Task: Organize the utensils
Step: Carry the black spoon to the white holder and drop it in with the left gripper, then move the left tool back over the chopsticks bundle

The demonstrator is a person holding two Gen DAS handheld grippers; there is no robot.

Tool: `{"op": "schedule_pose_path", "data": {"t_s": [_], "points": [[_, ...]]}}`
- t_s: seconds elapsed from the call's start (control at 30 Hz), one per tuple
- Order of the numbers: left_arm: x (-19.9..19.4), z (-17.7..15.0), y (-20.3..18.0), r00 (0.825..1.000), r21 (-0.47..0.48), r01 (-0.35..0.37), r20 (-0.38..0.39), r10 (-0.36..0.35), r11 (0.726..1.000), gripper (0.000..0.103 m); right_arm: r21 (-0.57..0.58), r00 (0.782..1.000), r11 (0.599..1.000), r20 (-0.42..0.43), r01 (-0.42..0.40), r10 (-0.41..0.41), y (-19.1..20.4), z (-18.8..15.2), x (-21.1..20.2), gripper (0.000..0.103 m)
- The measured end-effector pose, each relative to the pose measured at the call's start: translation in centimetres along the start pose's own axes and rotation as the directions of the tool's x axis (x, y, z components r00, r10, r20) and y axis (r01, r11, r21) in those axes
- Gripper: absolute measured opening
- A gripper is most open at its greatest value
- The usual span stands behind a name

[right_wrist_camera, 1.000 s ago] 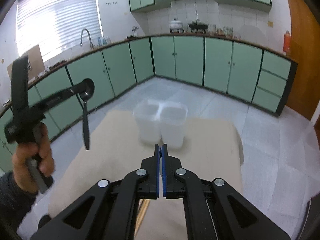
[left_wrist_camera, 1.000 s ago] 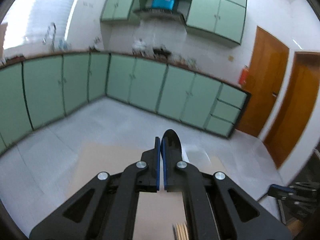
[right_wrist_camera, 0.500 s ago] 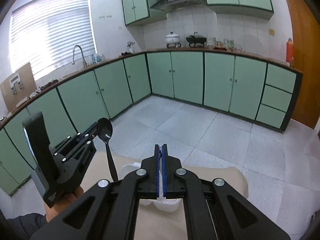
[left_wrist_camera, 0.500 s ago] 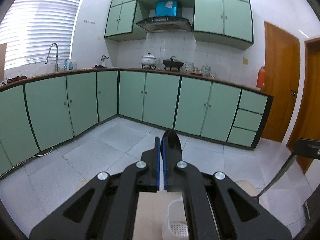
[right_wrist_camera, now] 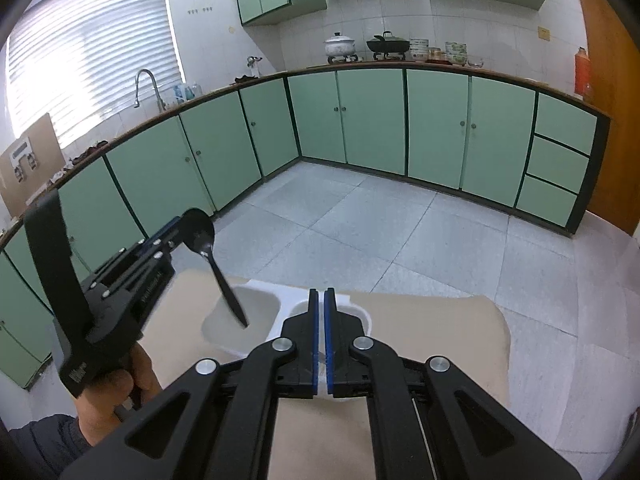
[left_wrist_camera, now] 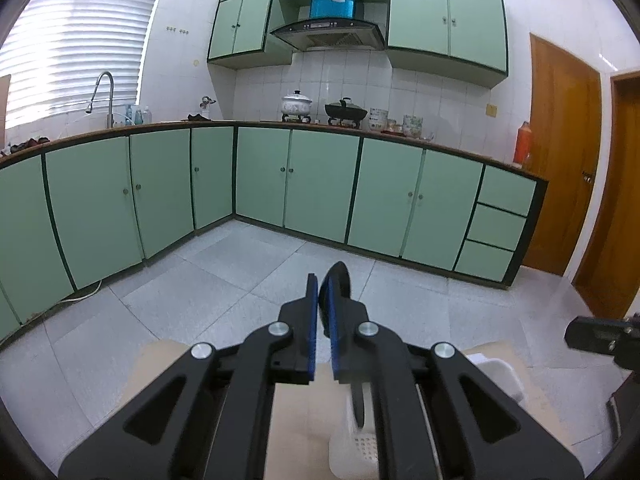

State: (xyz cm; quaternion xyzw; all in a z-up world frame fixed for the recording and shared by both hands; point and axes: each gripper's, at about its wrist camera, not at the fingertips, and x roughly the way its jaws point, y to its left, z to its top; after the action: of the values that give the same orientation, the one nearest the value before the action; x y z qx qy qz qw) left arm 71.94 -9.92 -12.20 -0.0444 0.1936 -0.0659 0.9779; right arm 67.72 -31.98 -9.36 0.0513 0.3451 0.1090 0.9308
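The left gripper point(left_wrist_camera: 323, 300) is held above a tan table point(left_wrist_camera: 296, 432), its blue-padded fingers point(left_wrist_camera: 311, 320) parted by a narrow gap that widens toward the base. A black spoon point(left_wrist_camera: 340, 280) lies against the inner face of the right-hand finger: its bowl projects past the fingertips and its handle runs down behind the finger, the tip hanging over a white bin point(left_wrist_camera: 360, 448) at the lower edge of the view. Whether the pads actually clamp the spoon cannot be told from this camera. In the right wrist view the same left gripper point(right_wrist_camera: 182, 230) appears at left, gripped by a bare hand point(right_wrist_camera: 116, 384); the spoon point(right_wrist_camera: 208, 256) has its bowl at the fingertips and its handle slanting down and to the right, with the handle tip inside the rim of the left compartment of the bin point(right_wrist_camera: 260, 300). The bin has two compartments side by side and stands on the table point(right_wrist_camera: 420, 340). The right gripper point(right_wrist_camera: 321, 296) is pressed nearly together, with only a thin slit between its blue pads, and carries nothing; it points over the right compartment. Green cabinets point(right_wrist_camera: 372, 116) line the far walls, with a sink tap point(right_wrist_camera: 146, 86) below the window.
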Motion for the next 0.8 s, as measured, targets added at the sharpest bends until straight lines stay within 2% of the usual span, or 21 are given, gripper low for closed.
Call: {"op": "schedule_pose_path", "data": {"t_s": [0.13,0.27,0.4,0.47,0.5,0.53,0.57,0.7,0.77,0.8], "points": [[-3.0,0.7,0.5,1.000,-0.003,0.018,0.020,-0.018,1.000,0.006,0.000,1.000,1.000,0.007,-0.010,0.010,0.4,-1.3,-2.4,0.004],[-5.4,1.1,0.4,0.998,0.003,0.052,0.034,-0.052,0.999,0.014,0.012,1.000,1.000,0.005,-0.023,0.023,0.9,-3.1,-4.5,0.004],[-5.1,0.9,-1.0,0.998,0.080,0.056,0.009,-0.056,0.995,0.012,0.010,1.000,1.000,-0.003,-0.020,0.020,1.2,-4.9,-6.0,0.004],[-5.4,1.0,-0.5,0.998,0.046,0.068,0.000,-0.068,0.997,0.014,0.021,1.000,1.000,-0.010,-0.022,0.022,0.9,-5.5,-6.5,0.004],[-5.7,1.1,-0.1,0.997,0.017,0.074,0.000,-0.074,0.997,0.019,0.026,1.000,0.999,-0.009,-0.022,0.023,0.7,-5.9,-6.9,0.004],[-6.1,1.2,0.2,0.997,-0.004,0.071,0.001,-0.071,0.997,0.034,0.028,1.000,0.999,-0.009,-0.022,0.022,0.6,-6.1,-7.2,0.004],[-6.6,1.3,0.4,0.998,-0.013,0.063,0.011,-0.063,0.998,0.043,0.032,1.000,0.999,-0.013,-0.025,0.026,0.5,-6.3,-7.5,0.004],[-10.0,0.1,1.3,0.997,-0.032,0.082,-0.001,-0.082,0.996,0.052,0.038,0.998,0.997,-0.031,-0.061,0.062,1.0,-8.5,-8.6,0.004],[-12.3,-1.5,2.1,0.997,-0.048,0.080,-0.007,-0.080,0.996,0.068,0.039,0.996,0.996,-0.039,-0.079,0.080,1.2,-10.6,-9.3,0.004],[-13.4,-2.4,2.5,0.996,-0.056,0.086,-0.013,-0.086,0.995,0.069,0.043,0.995,0.995,-0.043,-0.085,0.087,1.5,-12.2,-9.8,0.004]]}}
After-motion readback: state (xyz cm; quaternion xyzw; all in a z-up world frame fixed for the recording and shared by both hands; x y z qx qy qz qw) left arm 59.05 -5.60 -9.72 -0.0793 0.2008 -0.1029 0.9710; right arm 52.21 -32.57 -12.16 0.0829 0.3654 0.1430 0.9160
